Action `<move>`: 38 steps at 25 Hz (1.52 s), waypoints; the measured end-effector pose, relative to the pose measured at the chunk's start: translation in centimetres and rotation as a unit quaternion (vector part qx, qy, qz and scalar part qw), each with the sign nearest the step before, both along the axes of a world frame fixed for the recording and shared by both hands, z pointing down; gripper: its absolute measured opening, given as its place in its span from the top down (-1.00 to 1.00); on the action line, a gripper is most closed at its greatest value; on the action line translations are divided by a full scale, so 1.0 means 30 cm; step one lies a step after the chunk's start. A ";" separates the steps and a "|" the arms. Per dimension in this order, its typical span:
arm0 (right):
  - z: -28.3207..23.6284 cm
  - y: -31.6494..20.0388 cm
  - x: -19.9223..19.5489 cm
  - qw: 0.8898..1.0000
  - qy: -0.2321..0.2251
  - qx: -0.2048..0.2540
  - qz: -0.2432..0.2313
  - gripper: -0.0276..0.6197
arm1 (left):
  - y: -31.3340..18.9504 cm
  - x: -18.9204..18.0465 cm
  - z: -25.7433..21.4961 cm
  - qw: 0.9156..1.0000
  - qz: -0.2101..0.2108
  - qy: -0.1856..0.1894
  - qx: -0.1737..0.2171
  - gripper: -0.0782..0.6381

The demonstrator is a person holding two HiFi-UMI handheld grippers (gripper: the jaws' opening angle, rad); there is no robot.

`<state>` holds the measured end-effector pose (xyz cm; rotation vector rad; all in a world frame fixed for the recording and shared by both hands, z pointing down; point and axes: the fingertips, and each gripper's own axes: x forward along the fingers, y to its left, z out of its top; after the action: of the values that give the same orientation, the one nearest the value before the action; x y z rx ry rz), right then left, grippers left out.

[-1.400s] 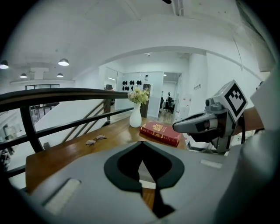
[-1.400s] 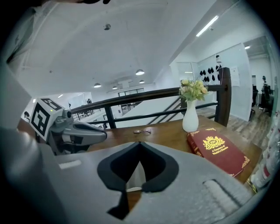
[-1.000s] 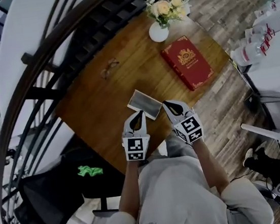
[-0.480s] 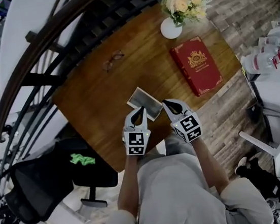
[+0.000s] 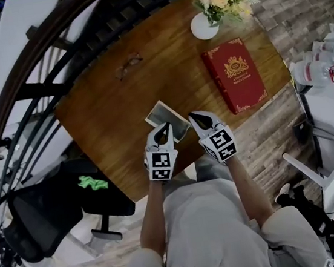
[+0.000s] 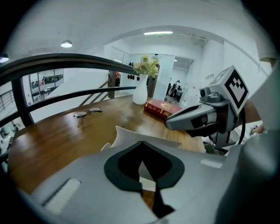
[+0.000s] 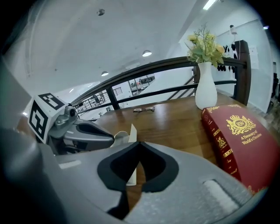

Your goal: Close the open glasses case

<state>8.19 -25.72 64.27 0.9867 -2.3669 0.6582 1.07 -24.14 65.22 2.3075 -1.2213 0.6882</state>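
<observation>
The open glasses case (image 5: 165, 116), grey inside with pale flaps, lies on the round wooden table (image 5: 111, 125) near its front edge. My left gripper (image 5: 165, 126) is shut and empty, its tip at the case's near side. My right gripper (image 5: 192, 116) is also shut and empty, just off the case's right corner. A raised pale flap of the case (image 6: 131, 136) stands right behind the left gripper (image 6: 142, 142) in the left gripper view. In the right gripper view the case (image 7: 130, 133) stands edge-on just beyond the right gripper (image 7: 140, 142).
A pair of glasses (image 5: 128, 64) lies at the far left of the table. A red book (image 5: 235, 75) lies to the right, and a white vase of flowers (image 5: 205, 28) stands behind it. A dark curved railing (image 5: 38, 85) borders the table's far side. A black chair (image 5: 50, 218) stands at lower left.
The head view has swung a little, so the table sits differently in frame. Both grippers stay shut at the near side of the case, having edged slightly forward.
</observation>
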 end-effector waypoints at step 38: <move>0.115 0.004 -0.126 0.997 0.011 -0.037 -0.061 0.91 | -0.031 0.058 0.096 0.999 0.003 0.014 -0.037 0.73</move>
<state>4.40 -25.59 67.73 0.8080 -2.3446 0.6786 2.80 -25.07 68.11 2.2536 -1.1587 0.6887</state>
